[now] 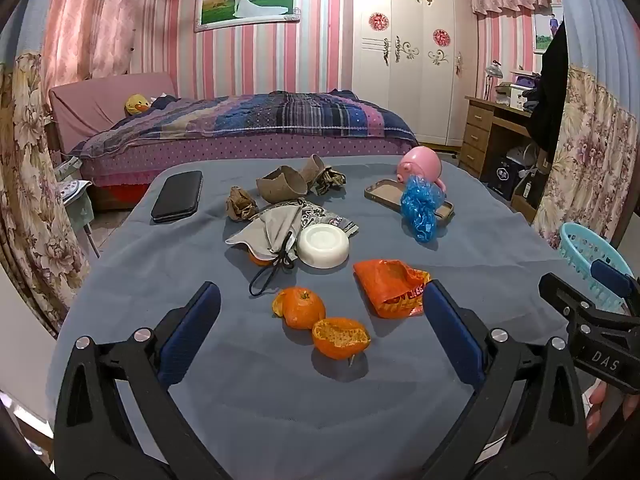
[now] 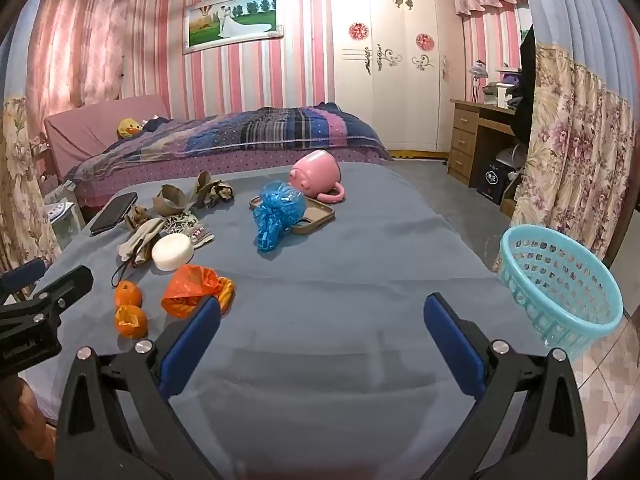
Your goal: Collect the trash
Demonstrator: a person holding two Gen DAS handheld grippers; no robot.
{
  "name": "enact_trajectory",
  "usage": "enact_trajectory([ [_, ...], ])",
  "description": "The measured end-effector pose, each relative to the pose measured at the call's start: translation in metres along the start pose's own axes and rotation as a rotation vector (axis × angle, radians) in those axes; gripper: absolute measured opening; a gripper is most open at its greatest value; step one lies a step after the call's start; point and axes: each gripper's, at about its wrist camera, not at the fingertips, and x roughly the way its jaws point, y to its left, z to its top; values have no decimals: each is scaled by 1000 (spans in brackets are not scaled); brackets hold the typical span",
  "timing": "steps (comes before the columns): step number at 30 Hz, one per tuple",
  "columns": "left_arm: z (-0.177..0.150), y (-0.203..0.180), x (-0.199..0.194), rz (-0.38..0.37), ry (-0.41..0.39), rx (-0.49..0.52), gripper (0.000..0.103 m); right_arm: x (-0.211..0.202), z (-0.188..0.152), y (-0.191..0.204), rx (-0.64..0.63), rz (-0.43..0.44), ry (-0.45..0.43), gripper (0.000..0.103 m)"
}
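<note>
Two orange peel pieces (image 1: 320, 322) lie on the blue-grey tablecloth, just ahead of my open, empty left gripper (image 1: 320, 300); they also show in the right wrist view (image 2: 129, 310). An orange plastic wrapper (image 1: 390, 286) lies to their right, near the left gripper's right finger, and shows in the right wrist view (image 2: 196, 288). A crumpled blue plastic bag (image 2: 276, 210) lies farther back on a tan phone case. Crumpled brown paper (image 1: 242, 204) and torn cardboard (image 1: 282, 186) lie at the back. A light blue basket (image 2: 560, 280) stands at the table's right edge. My right gripper (image 2: 322, 308) is open and empty over bare cloth.
A white bowl (image 1: 323, 246), a grey drawstring pouch (image 1: 270, 230), a black phone (image 1: 178, 196) and a tipped pink pig mug (image 2: 318, 174) are on the table (image 2: 360, 248). A bed stands behind, and a wardrobe and desk at the right.
</note>
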Motion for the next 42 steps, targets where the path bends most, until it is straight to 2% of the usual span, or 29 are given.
enact_trajectory([
  [42,-2,4,5,0,20,-12,98,5,-1,-5,-21,-11,1,99],
])
